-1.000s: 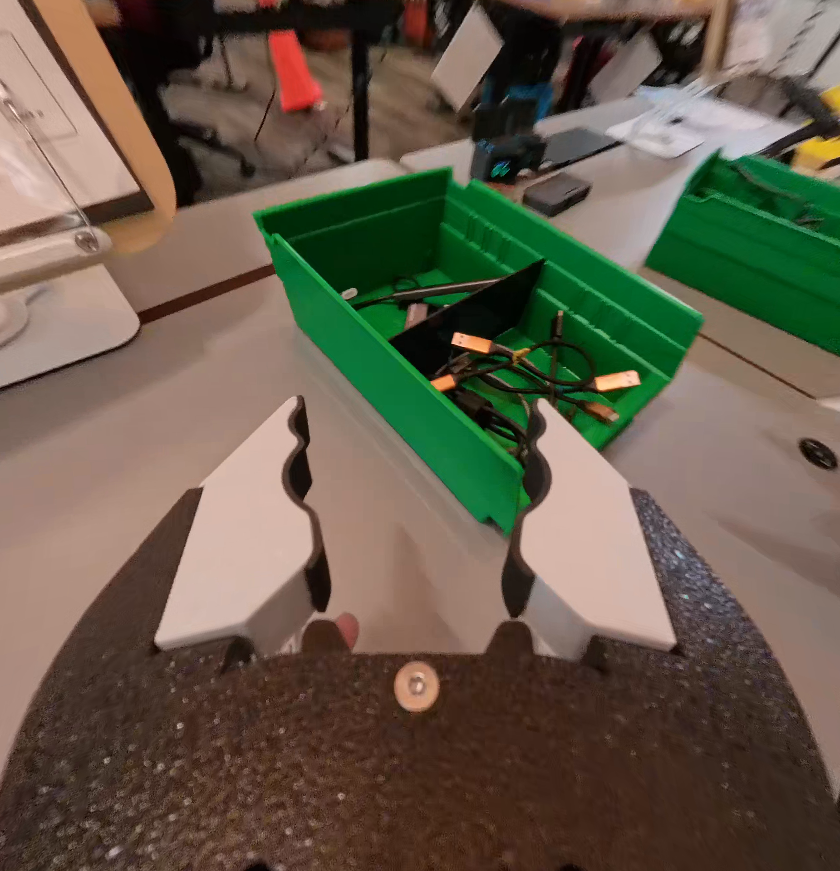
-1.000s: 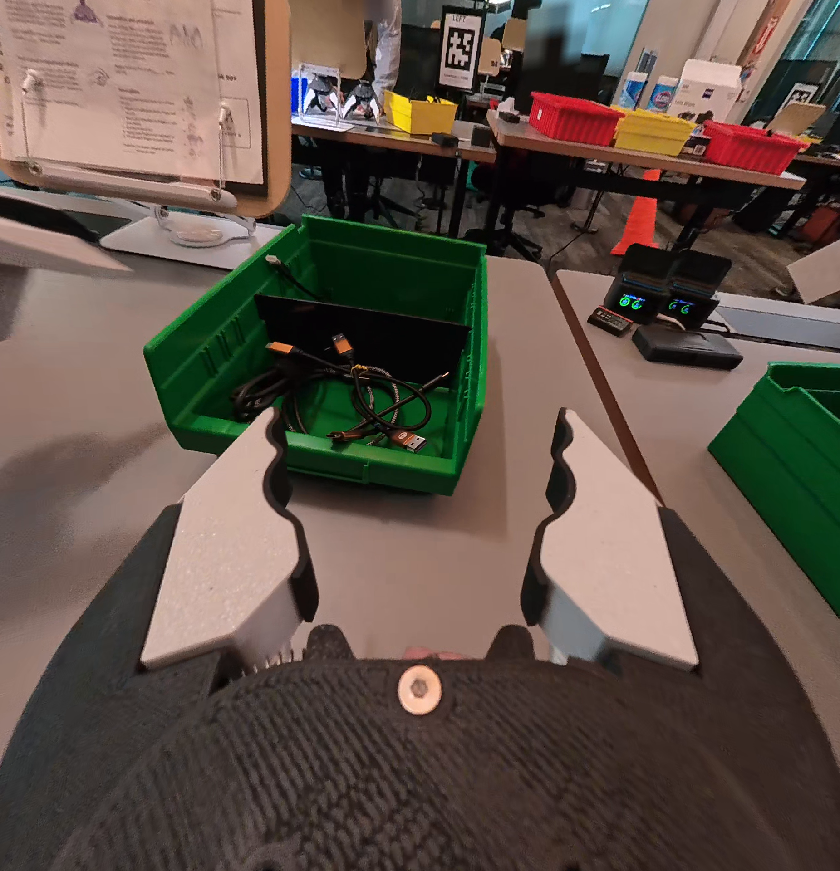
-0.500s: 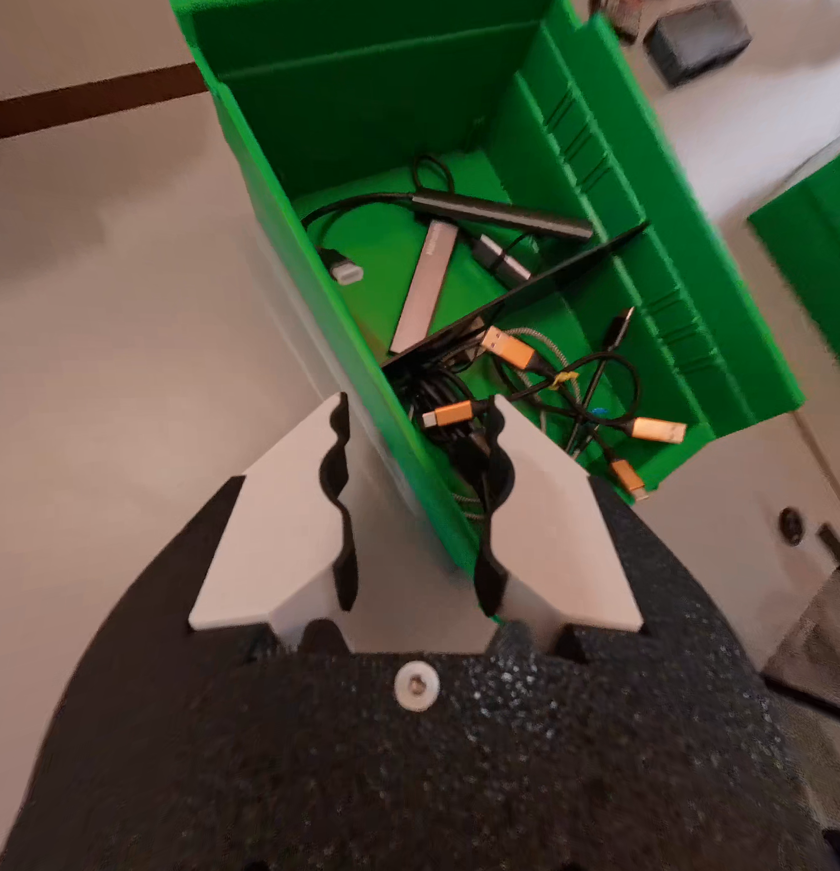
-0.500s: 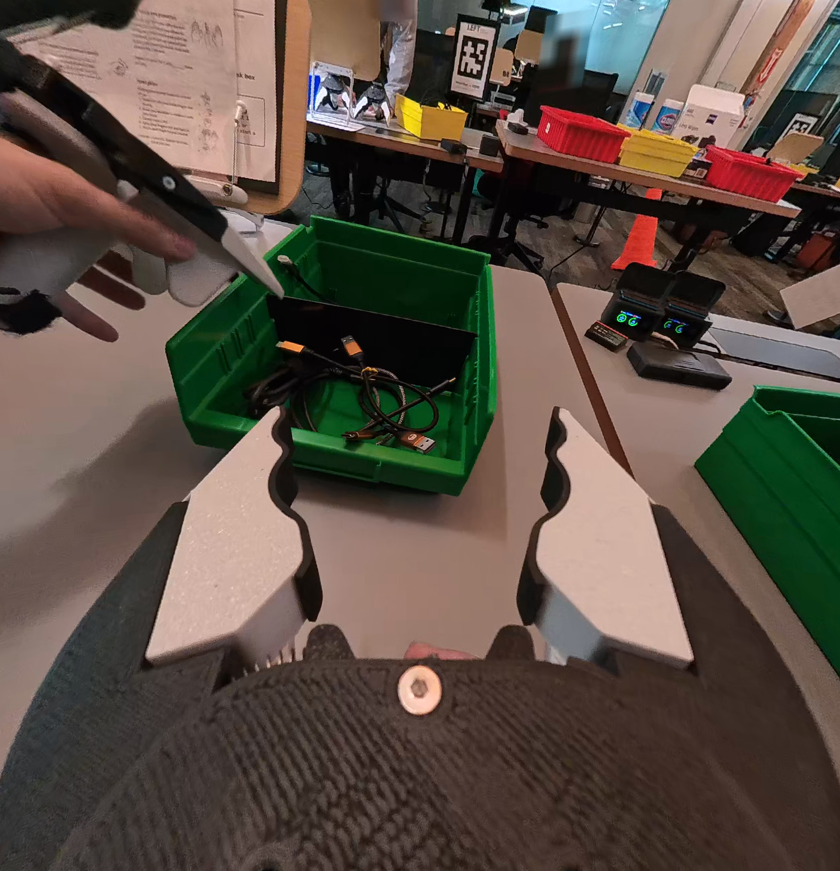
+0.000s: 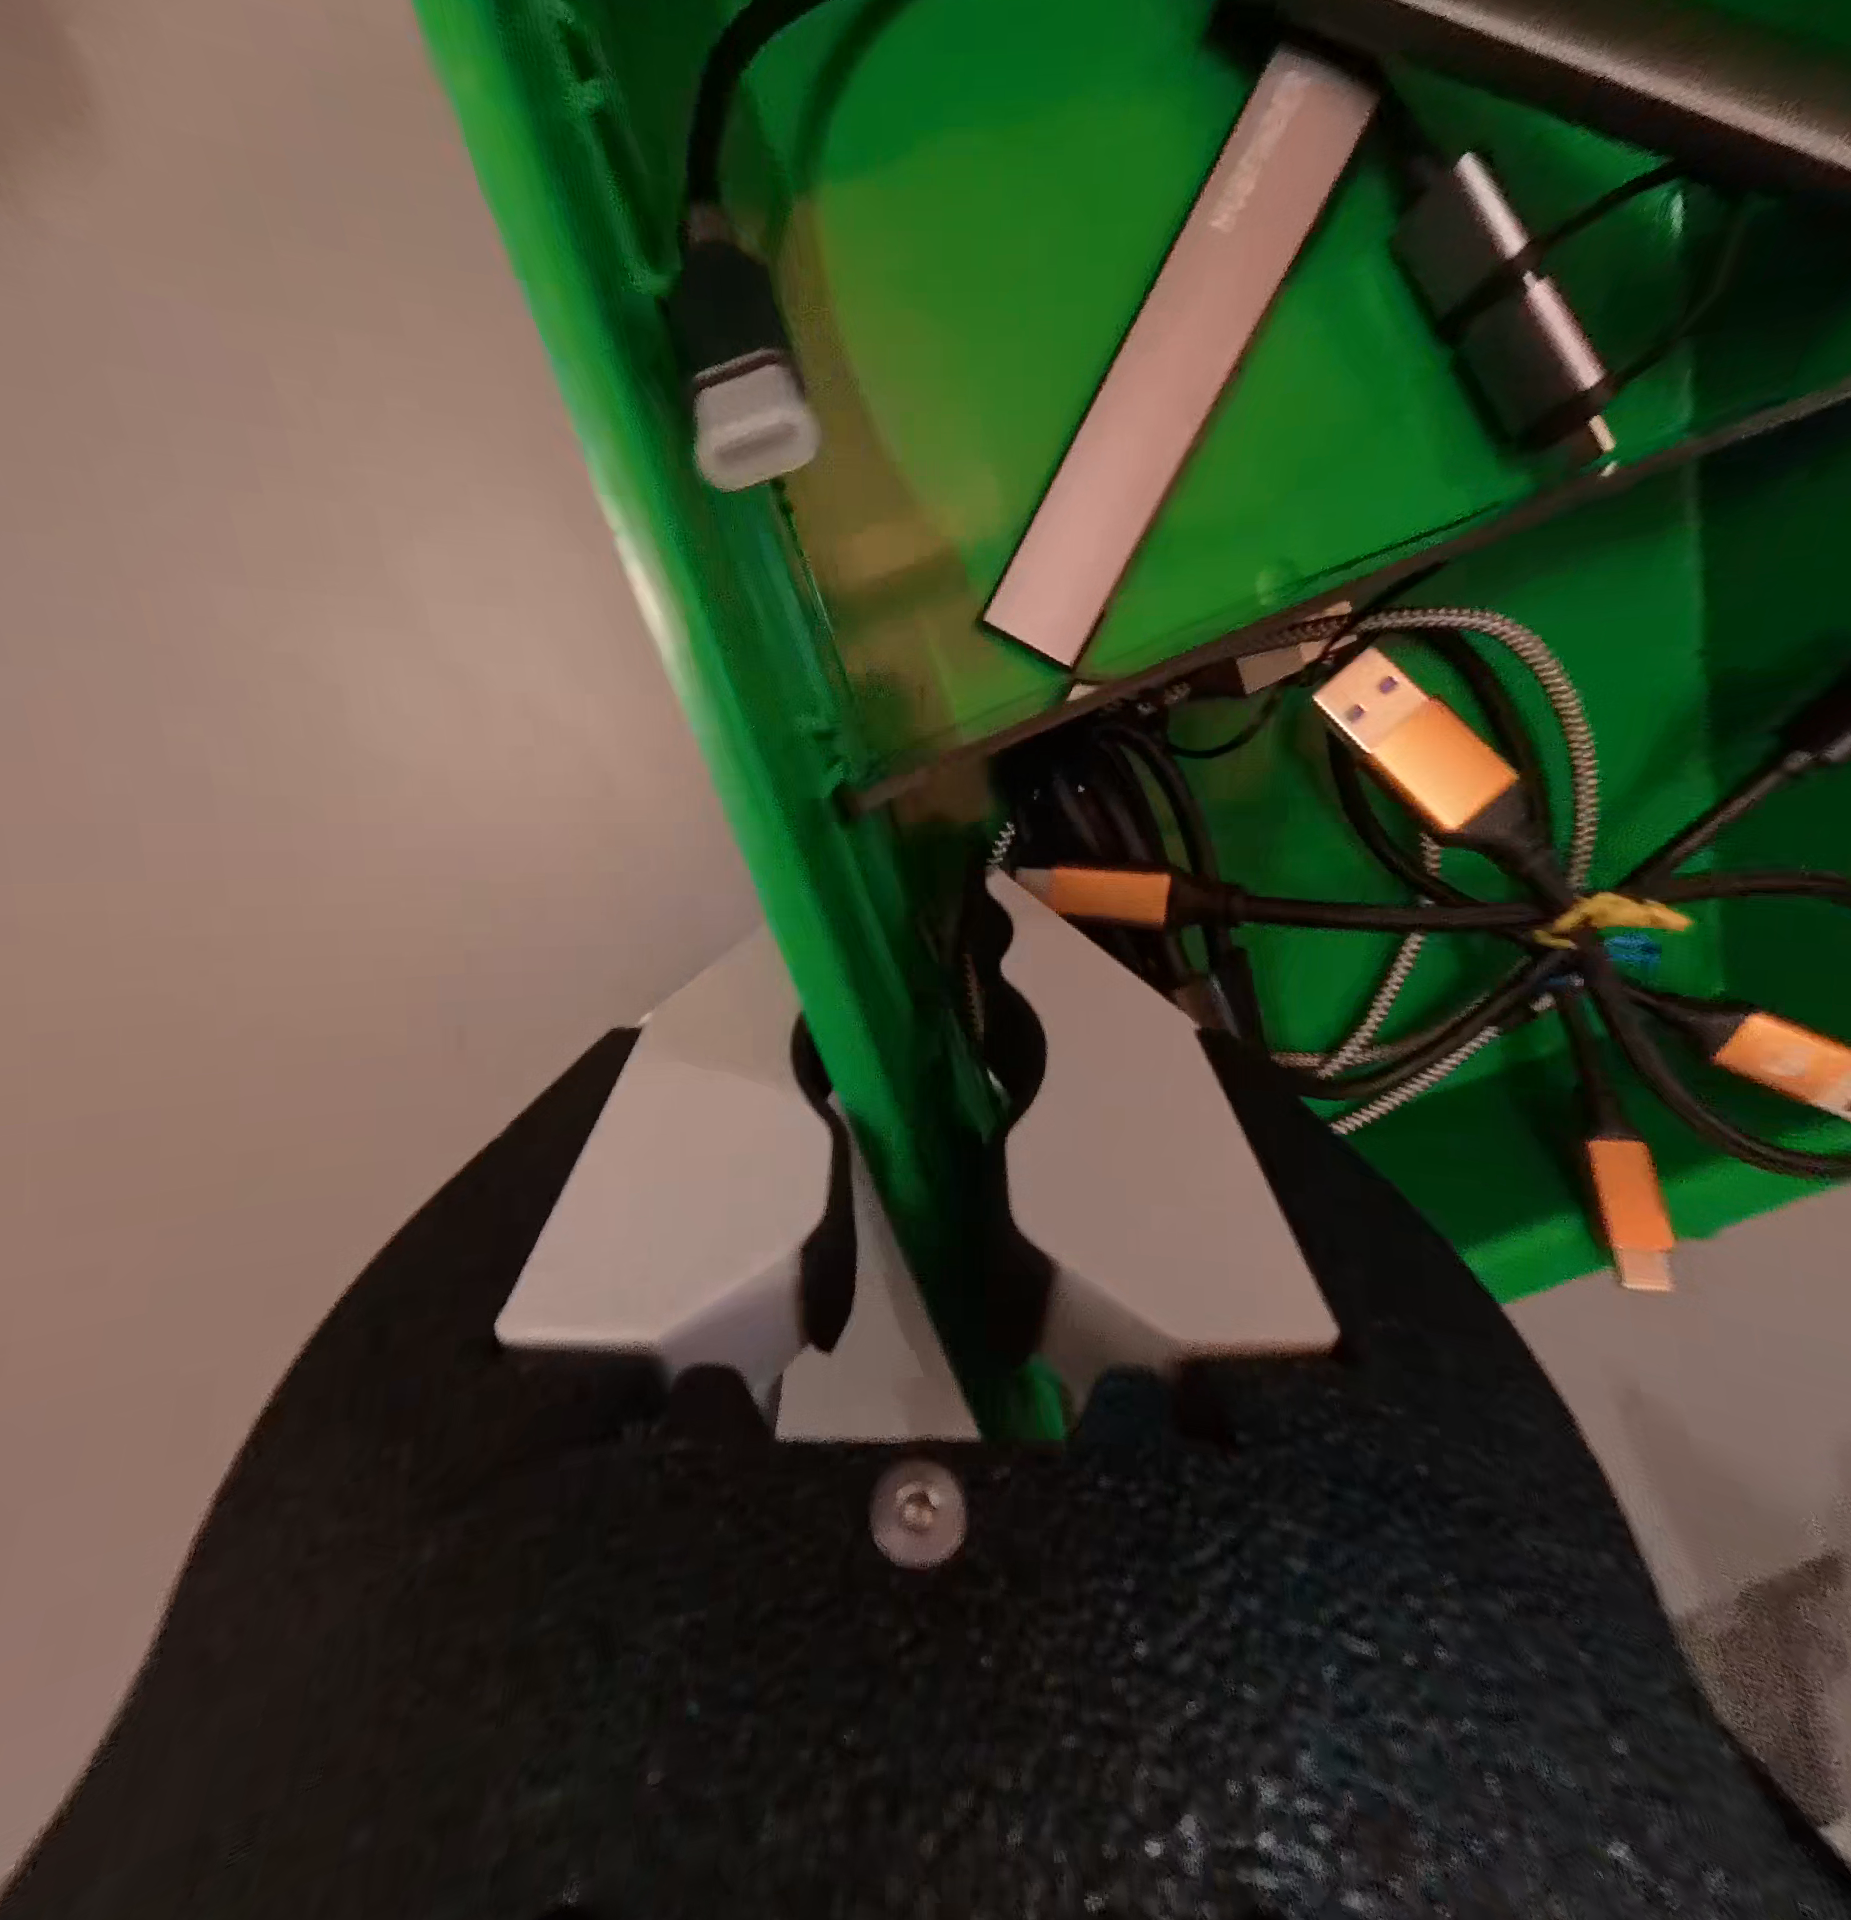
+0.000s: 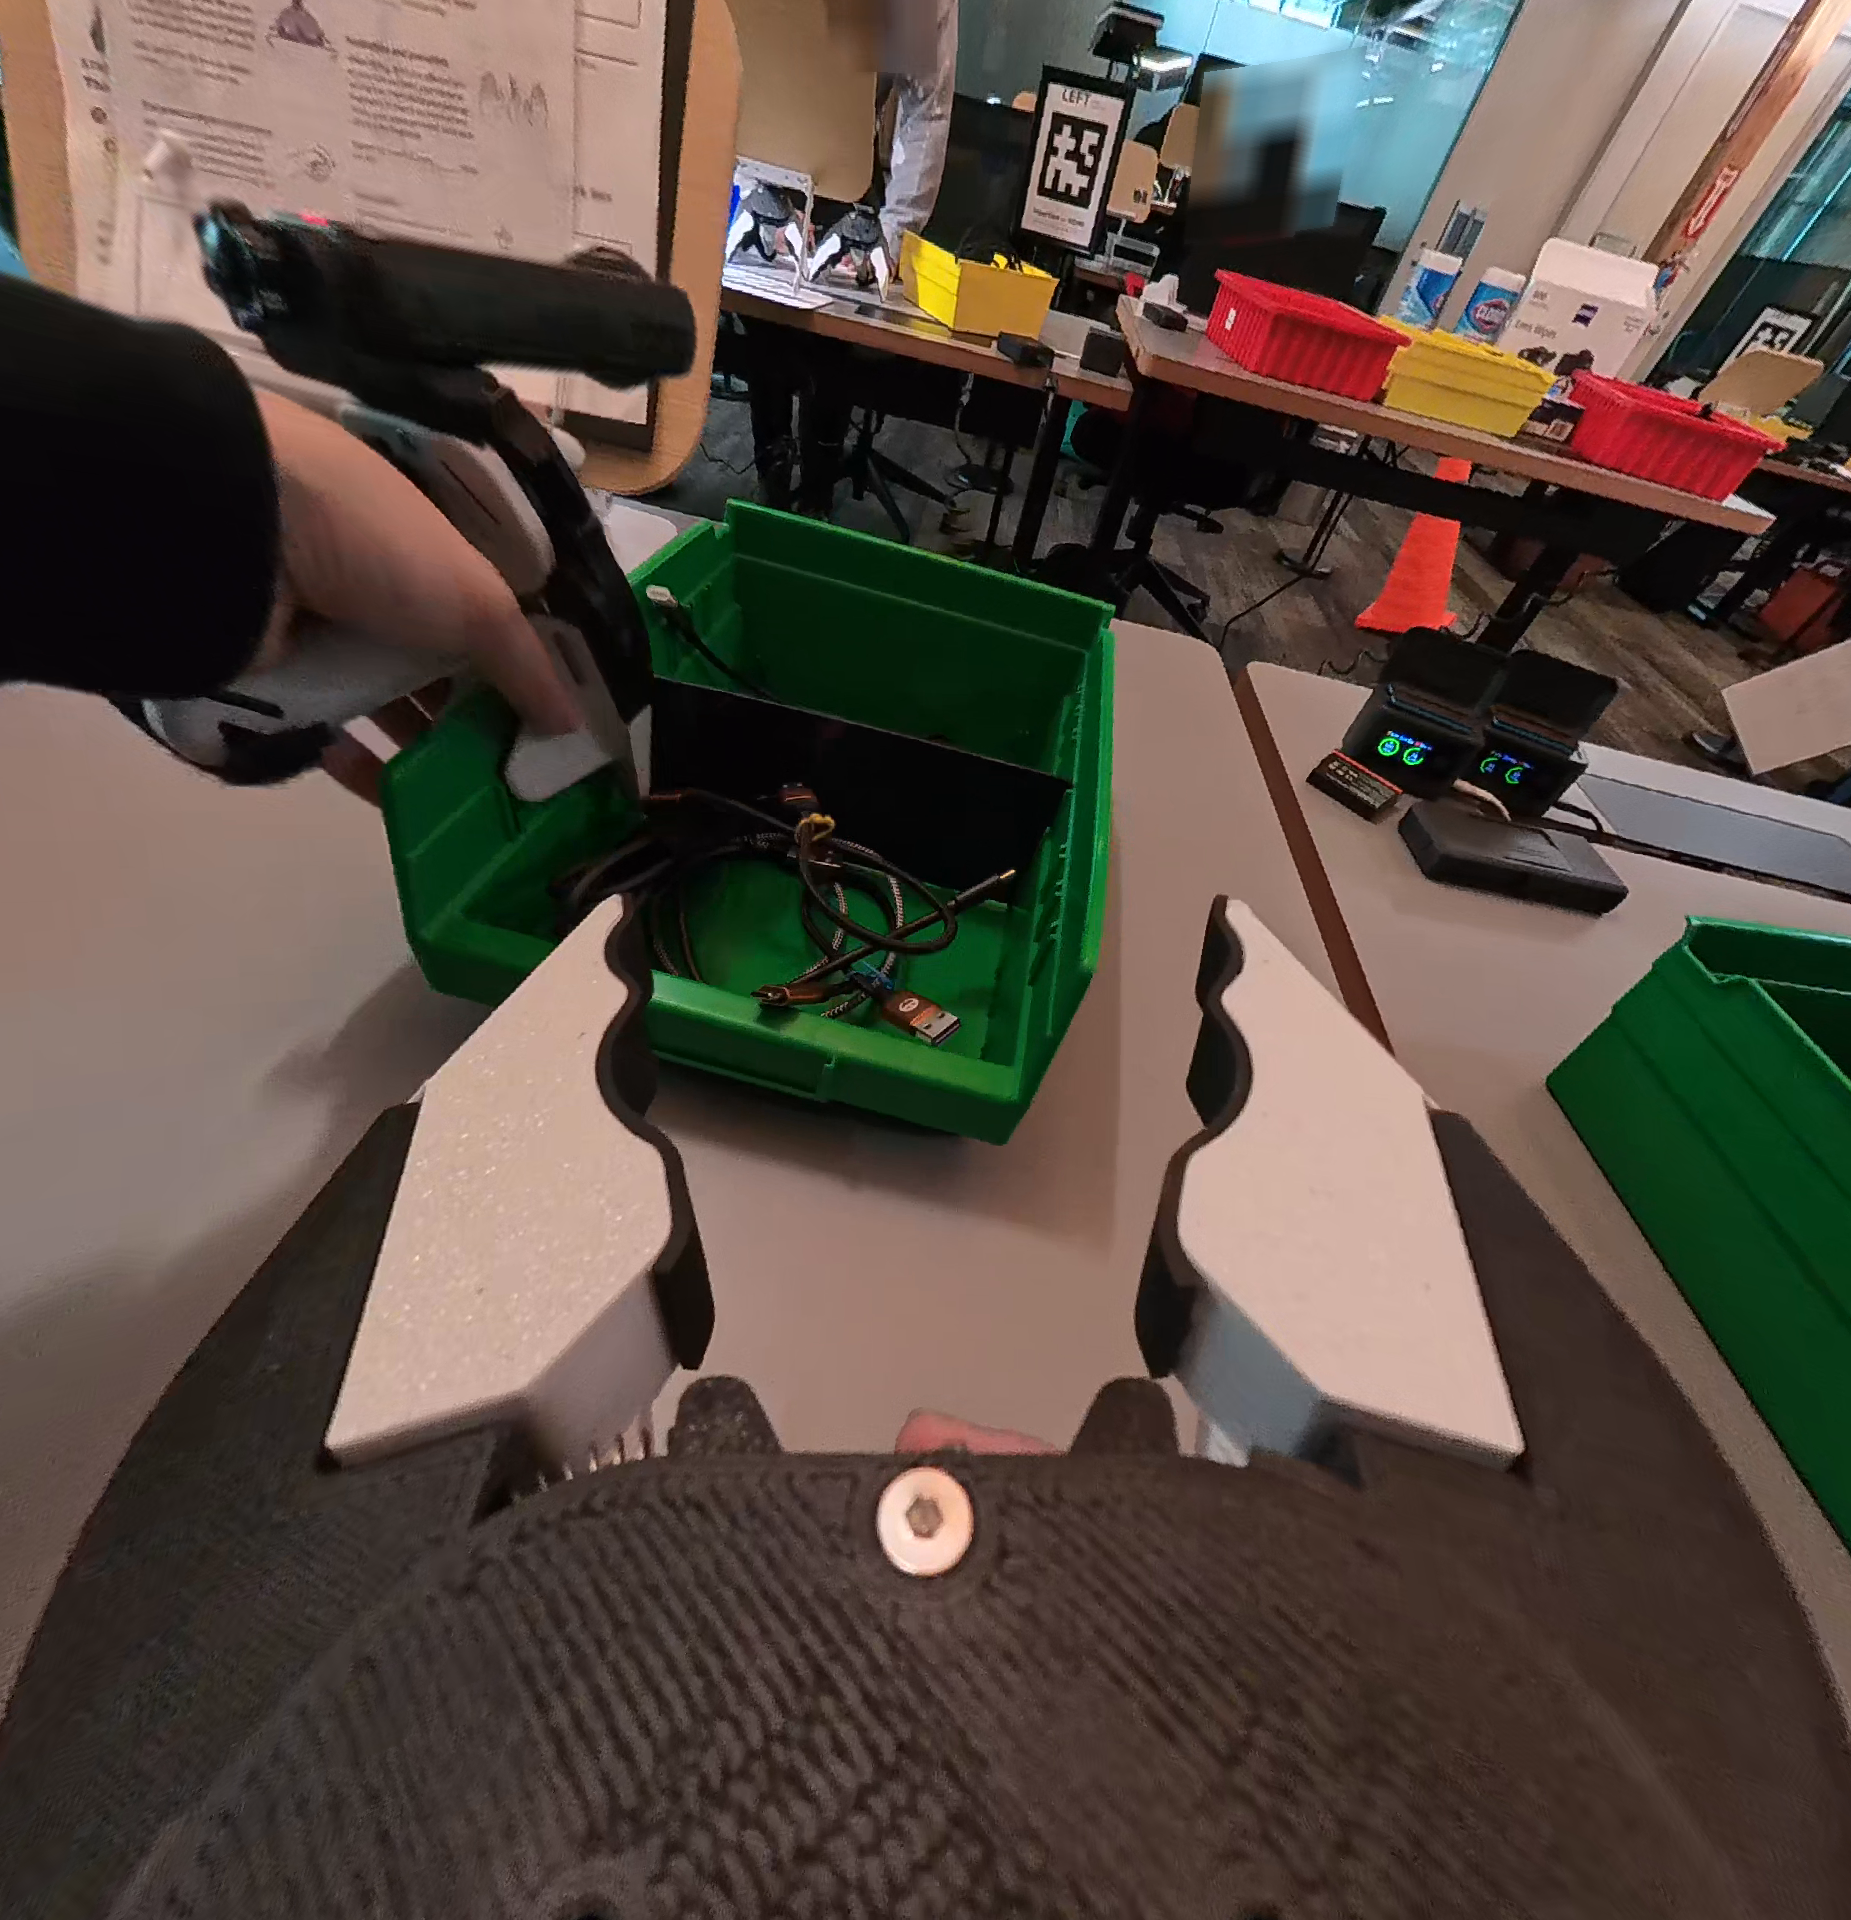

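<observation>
The green bin (image 6: 879, 1070) sits on the grey counter (image 6: 173, 1039) in the middle of the right wrist view, and its near-left wall fills the centre of the left wrist view. A black divider (image 6: 859, 790) crosses it from side to side, making a front and a rear compartment. The front compartment holds a tangle of black and braided cables (image 5: 1503, 914) with orange-cased plugs (image 5: 1420, 748). In the rear compartment lie a flat silver bar-shaped device (image 5: 1181, 353), a small dark adapter (image 5: 1503, 312) and a cable with a grey plug (image 5: 755, 426) lying against the left wall.

The left gripper (image 5: 900, 1049) straddles the bin's left wall: one of its fingers (image 5: 672, 1164) is outside against the green plastic and the other is inside, beside the cables, so the fingers are clenched on the wall. In the right wrist view this gripper appears at the upper left, held by a hand (image 6: 391, 582) in a dark sleeve and angled down onto the same wall just in front of the divider.

The right gripper (image 6: 921, 987) hovers above the bare counter at the bottom of its own view, near the bin's front wall but apart from it, its fingers (image 6: 526, 1174) spread wide and released, grasping nothing.

A second green bin (image 6: 1731, 1122) stands at the right edge, and two small black devices with green-lit displays (image 6: 1461, 738) sit at the upper right.
</observation>
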Motion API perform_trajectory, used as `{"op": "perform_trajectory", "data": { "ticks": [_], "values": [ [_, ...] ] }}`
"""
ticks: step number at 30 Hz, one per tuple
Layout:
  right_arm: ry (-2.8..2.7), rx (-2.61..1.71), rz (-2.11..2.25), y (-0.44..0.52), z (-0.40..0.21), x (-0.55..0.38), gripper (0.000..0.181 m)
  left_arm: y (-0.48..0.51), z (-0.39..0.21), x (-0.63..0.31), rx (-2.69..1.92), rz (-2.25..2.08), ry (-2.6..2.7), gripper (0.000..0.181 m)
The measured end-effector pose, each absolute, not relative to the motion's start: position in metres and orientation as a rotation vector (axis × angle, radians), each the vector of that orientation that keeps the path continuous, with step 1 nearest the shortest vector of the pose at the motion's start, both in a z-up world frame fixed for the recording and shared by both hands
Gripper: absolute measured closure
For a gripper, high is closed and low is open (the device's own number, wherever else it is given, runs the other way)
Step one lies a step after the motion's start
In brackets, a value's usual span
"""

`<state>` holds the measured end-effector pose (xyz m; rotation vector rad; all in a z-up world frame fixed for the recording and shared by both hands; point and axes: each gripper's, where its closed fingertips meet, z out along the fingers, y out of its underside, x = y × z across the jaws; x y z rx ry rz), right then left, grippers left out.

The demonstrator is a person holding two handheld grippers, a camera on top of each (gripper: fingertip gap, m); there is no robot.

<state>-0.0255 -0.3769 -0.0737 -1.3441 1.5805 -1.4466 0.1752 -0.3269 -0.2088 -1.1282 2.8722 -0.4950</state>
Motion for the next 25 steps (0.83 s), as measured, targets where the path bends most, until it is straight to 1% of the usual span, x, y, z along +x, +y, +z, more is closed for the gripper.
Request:
{"op": "perform_trajectory", "data": {
  "ticks": [4,7,9,13,19,23,25],
  "values": [
    [1.582,-1.343,-1.446,-0.38,-0.075,-0.027,0.077,-0.334,-0.214,0.184,-1.017,-0.611,2.898,0.163],
    [1.588,-1.33,-1.443,-0.385,-0.075,-0.03,0.077,-0.329,-0.215,0.194,-0.955,-0.734,2.94,0.166],
    [1.588,-1.309,-1.45,-0.388,-0.072,-0.034,0.078,-0.32,-0.214,0.203,-0.859,-0.695,2.945,0.17],
    [1.577,-1.245,-1.457,-0.393,-0.063,-0.042,0.079,-0.288,-0.212,0.212,-0.74,-0.684,3.018,0.172],
    [1.546,-1.243,-1.431,-0.383,-0.059,-0.037,0.081,-0.174,-0.211,0.213,-0.498,-0.667,3.105,0.173],
    [1.472,-1.2,-1.305,-0.342,-0.047,-0.014,0.087,-0.073,-0.21,0.204,-0.532,-0.695,3.082,0.173],
    [1.403,-1.206,-1.243,-0.308,-0.041,0.005,0.086,-0.021,-0.213,0.195,-0.6,-0.704,3.08,0.173]
  ]
}}
